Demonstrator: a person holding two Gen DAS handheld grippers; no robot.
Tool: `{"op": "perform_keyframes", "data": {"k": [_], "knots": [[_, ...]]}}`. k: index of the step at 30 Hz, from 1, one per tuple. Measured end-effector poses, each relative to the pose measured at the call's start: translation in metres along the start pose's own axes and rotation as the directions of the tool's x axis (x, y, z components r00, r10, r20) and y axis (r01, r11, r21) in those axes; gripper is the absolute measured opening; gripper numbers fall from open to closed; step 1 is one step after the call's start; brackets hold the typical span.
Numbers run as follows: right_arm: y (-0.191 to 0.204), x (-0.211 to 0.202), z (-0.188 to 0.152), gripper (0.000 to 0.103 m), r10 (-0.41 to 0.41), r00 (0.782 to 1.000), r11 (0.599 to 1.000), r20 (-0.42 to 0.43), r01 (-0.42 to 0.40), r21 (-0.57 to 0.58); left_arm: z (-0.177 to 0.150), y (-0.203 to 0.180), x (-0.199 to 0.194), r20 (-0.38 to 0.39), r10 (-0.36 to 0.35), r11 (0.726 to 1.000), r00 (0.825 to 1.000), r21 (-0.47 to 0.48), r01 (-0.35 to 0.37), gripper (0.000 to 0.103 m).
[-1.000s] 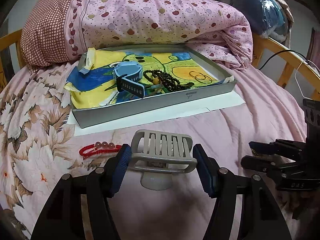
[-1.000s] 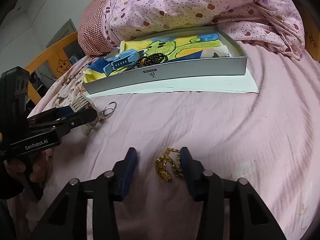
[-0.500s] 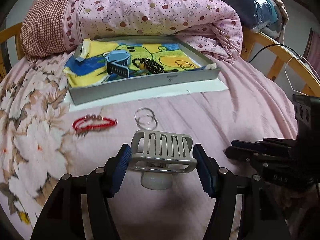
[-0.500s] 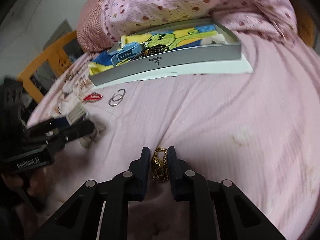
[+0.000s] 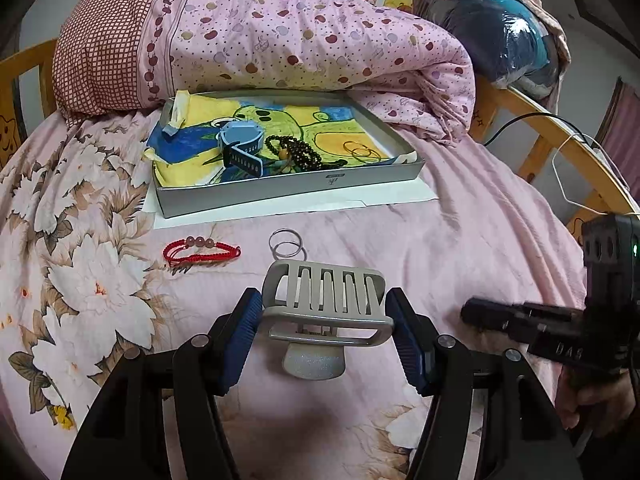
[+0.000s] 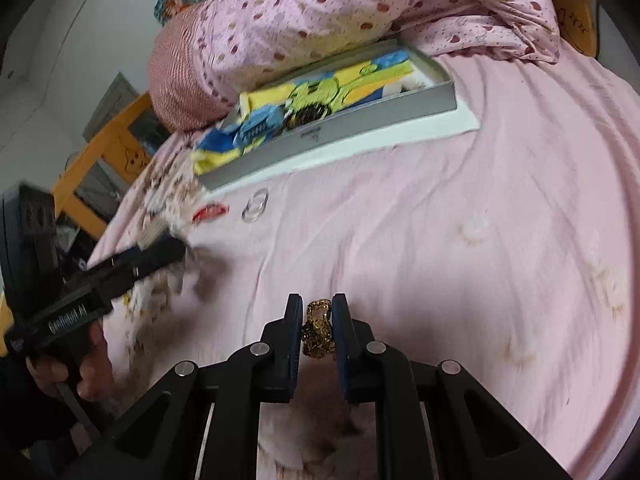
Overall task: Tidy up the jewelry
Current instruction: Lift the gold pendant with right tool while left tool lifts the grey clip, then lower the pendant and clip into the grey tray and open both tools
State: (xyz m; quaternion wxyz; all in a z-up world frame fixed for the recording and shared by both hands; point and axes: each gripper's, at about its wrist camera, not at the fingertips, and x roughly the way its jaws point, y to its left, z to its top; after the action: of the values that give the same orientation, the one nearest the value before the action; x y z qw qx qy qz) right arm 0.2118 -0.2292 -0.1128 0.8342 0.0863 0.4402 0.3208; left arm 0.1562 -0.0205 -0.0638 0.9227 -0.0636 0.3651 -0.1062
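My left gripper point(image 5: 326, 316) is shut on a grey hair claw clip point(image 5: 326, 306), held above the pink bedsheet. My right gripper point(image 6: 317, 320) is shut on a gold chain point(image 6: 318, 330), lifted off the sheet; it shows at the right of the left wrist view point(image 5: 520, 320). A grey tray point(image 5: 288, 188) lined with a colourful drawing holds a blue watch point(image 5: 242, 148), a dark bead bracelet point(image 5: 296, 154) and thin gold rings point(image 5: 362, 152). On the sheet before the tray lie a red cord bracelet point(image 5: 200, 250) and two silver rings point(image 5: 286, 244).
A rolled pink spotted quilt point(image 5: 280, 40) lies behind the tray. White paper point(image 5: 280, 204) sticks out under the tray. A wooden bed rail point(image 5: 560, 152) with a cable runs along the right. The left gripper shows blurred at the left of the right wrist view point(image 6: 132, 264).
My right gripper has closed on the gold chain and lifted it. My left gripper has pulled back from the tray with the clip, bringing the red bracelet and silver rings into view.
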Motion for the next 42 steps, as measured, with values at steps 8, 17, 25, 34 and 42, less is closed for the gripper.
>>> {"op": "perform_keyframes", "data": {"k": [8,17,25,34,42], "knots": [[0.013,-0.010,0.006,0.014,0.059,0.998,0.998,0.037,-0.059,0.006,-0.004,-0.001,-0.009,-0.010,-0.021,1.000,1.000,-0.006,0.021,0.058],[0.022,-0.010,0.095,0.014,0.107,0.981,0.993,0.163,-0.096,-0.076,0.057,0.008,0.002,0.035,0.003,1.000,0.999,-0.011,-0.002,0.058],[0.007,0.011,0.182,0.014,0.113,0.966,0.986,0.234,-0.079,-0.149,0.124,0.023,0.032,0.085,0.035,0.999,0.996,0.037,-0.038,0.058],[-0.042,0.061,0.211,0.014,0.009,0.979,0.998,0.205,0.004,-0.061,0.163,0.043,0.101,0.042,0.023,0.999,0.999,-0.030,-0.022,0.058],[-0.075,0.087,0.205,0.015,-0.058,0.986,0.998,0.154,0.061,-0.017,0.158,0.047,0.145,-0.047,0.019,0.998,0.999,-0.057,-0.022,0.058]]}}
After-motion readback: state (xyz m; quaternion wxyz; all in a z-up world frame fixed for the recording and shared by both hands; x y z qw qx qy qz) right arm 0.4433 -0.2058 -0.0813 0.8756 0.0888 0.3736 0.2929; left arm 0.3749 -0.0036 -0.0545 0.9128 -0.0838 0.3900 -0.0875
